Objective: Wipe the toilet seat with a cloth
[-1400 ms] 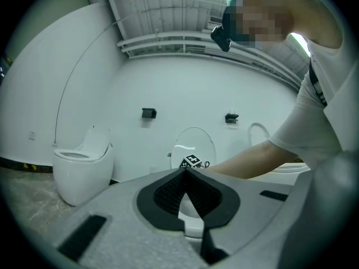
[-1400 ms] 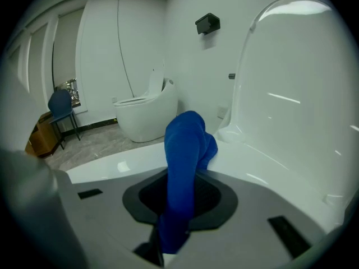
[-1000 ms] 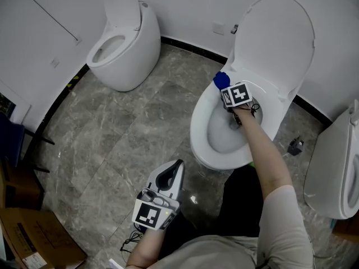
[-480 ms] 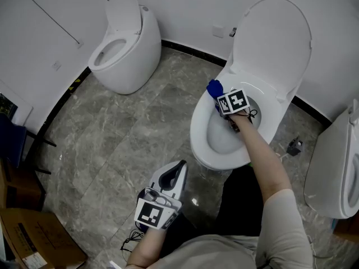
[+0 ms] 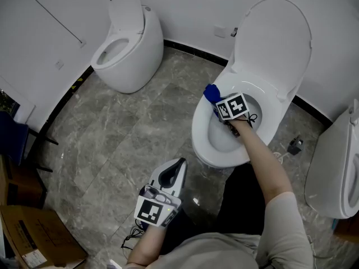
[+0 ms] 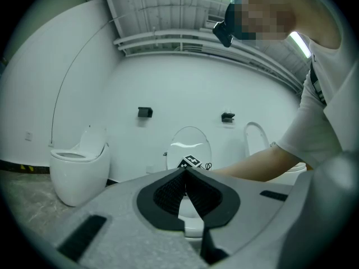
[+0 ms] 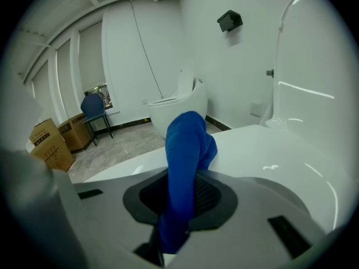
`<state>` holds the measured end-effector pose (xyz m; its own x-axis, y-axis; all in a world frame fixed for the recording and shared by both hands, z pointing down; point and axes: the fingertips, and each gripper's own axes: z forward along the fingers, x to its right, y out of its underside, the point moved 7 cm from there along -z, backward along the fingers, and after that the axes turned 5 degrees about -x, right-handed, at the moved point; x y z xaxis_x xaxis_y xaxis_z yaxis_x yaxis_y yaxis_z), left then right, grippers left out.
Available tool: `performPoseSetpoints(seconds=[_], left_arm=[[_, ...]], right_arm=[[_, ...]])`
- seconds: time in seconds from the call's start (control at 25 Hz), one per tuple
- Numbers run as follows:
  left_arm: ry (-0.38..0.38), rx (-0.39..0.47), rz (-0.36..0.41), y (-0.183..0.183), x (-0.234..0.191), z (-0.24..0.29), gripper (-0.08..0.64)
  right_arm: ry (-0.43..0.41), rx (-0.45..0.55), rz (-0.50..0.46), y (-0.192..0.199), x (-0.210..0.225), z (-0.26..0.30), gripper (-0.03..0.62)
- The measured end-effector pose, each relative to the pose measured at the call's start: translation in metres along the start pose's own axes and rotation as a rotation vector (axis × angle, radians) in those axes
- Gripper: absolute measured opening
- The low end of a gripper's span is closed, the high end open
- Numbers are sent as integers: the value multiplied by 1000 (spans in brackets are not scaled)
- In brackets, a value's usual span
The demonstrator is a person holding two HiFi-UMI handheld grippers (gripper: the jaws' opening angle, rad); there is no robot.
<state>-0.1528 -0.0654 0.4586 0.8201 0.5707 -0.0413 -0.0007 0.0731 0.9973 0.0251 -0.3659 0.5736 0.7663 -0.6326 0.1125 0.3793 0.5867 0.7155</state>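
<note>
A white toilet with its lid (image 5: 275, 38) raised stands at the upper right of the head view; its seat (image 5: 201, 129) rings the bowl. My right gripper (image 5: 216, 100) is shut on a blue cloth (image 5: 211, 93) and presses it on the seat's far left rim. In the right gripper view the blue cloth (image 7: 185, 167) bulges out between the jaws onto the white seat (image 7: 263, 150). My left gripper (image 5: 173, 170) hangs low above the floor, jaws closed on nothing, pointing toward the toilet (image 6: 189, 144).
A second toilet (image 5: 126, 46) stands at the upper left against the wall, a third (image 5: 336, 172) at the right edge. A cardboard box (image 5: 33, 237) and a blue chair (image 5: 11, 142) sit at the left. A small dark object (image 5: 295, 145) lies on the marble floor.
My right gripper has slid the blue cloth a little left and toward me along the seat's rim. The left gripper has barely moved.
</note>
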Motion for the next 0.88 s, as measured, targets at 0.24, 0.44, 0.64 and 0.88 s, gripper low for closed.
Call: performPoseSetpoints(seconds=[0.24, 0.44, 0.64, 0.88], left_arm=[[-4, -2, -11, 1, 2, -3, 9], [4, -6, -6, -3, 4, -3, 9], [8, -3, -3, -4, 5, -3, 8], [-20, 2, 0, -5, -4, -7, 8]], right_arm=[[-43, -15, -29, 3, -15, -3, 69], [-72, -42, -93, 4, -33, -8, 69], [-114, -51, -127, 8, -47, -12, 69], [-150, -65, -168, 14, -63, -17, 69]])
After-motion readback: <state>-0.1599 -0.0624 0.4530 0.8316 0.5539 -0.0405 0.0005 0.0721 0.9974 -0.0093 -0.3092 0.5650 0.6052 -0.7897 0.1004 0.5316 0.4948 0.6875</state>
